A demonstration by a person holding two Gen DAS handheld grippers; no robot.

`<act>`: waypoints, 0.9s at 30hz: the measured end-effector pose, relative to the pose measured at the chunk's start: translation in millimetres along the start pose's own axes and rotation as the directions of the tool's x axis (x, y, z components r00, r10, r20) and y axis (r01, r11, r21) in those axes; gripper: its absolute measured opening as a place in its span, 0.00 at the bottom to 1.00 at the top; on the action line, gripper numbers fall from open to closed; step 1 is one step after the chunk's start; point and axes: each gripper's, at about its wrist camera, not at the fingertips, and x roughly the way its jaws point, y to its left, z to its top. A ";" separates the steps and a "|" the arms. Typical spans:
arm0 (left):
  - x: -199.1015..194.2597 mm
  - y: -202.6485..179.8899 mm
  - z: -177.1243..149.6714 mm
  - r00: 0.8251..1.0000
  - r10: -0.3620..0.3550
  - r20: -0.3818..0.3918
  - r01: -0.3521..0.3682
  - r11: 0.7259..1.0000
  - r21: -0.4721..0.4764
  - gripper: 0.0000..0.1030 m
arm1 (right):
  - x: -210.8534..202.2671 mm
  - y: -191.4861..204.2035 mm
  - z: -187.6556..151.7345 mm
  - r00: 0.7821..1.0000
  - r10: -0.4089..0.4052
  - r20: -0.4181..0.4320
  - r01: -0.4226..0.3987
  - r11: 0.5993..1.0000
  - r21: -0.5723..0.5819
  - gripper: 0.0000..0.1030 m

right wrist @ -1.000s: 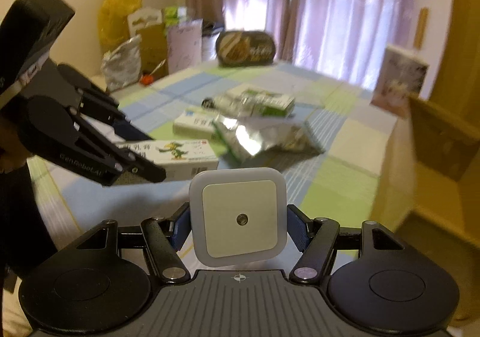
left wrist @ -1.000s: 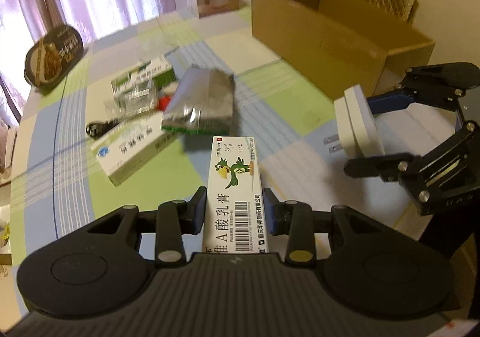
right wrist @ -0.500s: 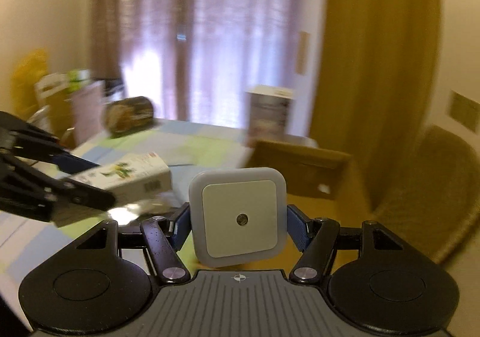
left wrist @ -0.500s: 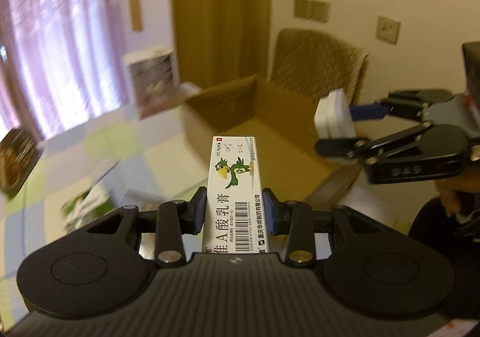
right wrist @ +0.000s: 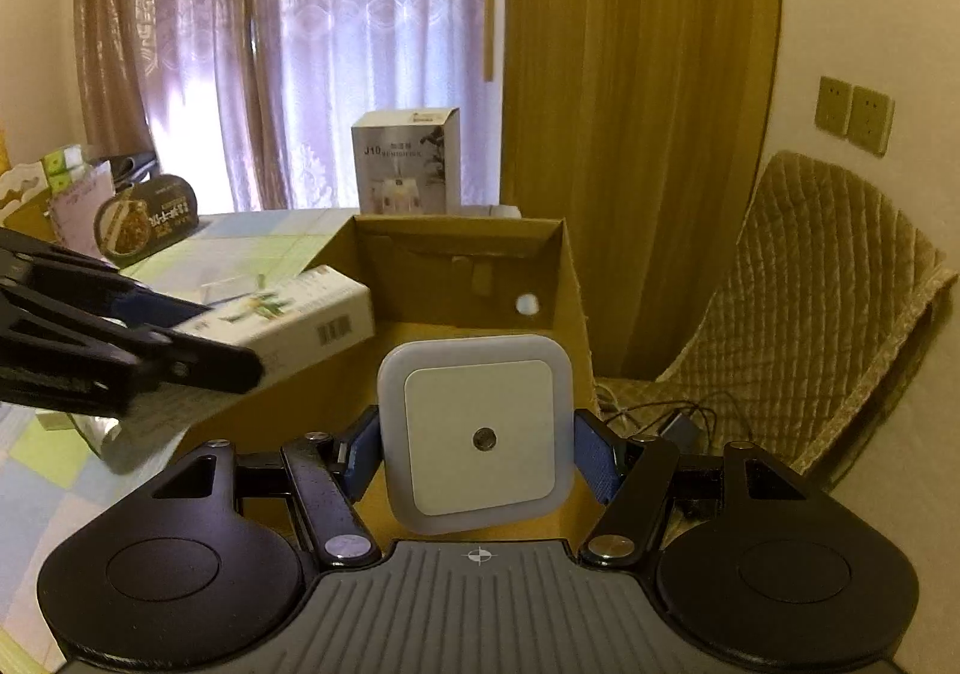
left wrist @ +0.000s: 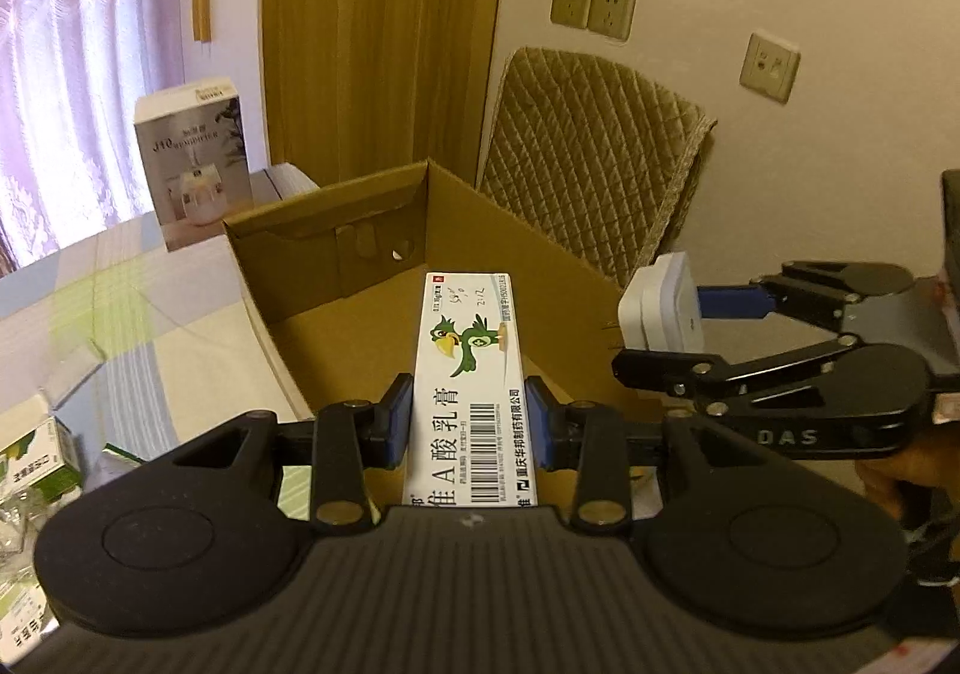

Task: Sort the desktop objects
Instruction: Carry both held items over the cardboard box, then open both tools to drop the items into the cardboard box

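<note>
Cardboard box [left wrist: 336, 278], open-topped at the table's far edge, is approached for deposit: ointment carton [left wrist: 465, 374] is clamped lengthwise in the left gripper [left wrist: 467, 422] above it, night-light plug [right wrist: 477, 425] is clamped in the right gripper [right wrist: 477, 455] at its right wall.

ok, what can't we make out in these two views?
- Cardboard box floor, left wrist view: near part hidden behind the medicine box in the left hand-held gripper.
- Night light back, right wrist view: faces away, plug unseen.
- Table items, left wrist view: cut off at the lower-left edge.
- Medicine box print, right wrist view: blurred.
</note>
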 end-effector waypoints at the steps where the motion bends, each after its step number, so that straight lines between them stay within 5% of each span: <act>1: 6.2 0.1 -0.4 1.000 0.002 -0.010 -0.002 1.000 0.007 0.32 | 1.1 -1.1 -0.6 1.000 0.003 0.000 -0.003 1.000 0.004 0.61; 12: 32.3 3.3 -11.7 0.998 0.021 -0.059 -0.019 0.999 0.043 0.32 | 19.2 -5.5 -1.9 1.000 0.018 -0.011 -0.017 1.000 0.024 0.61; 27: -44.1 18.1 -25.4 0.995 0.085 0.060 -0.082 0.995 -0.049 0.38 | 27.9 10.2 2.3 1.000 0.029 0.002 -0.029 1.000 0.011 0.67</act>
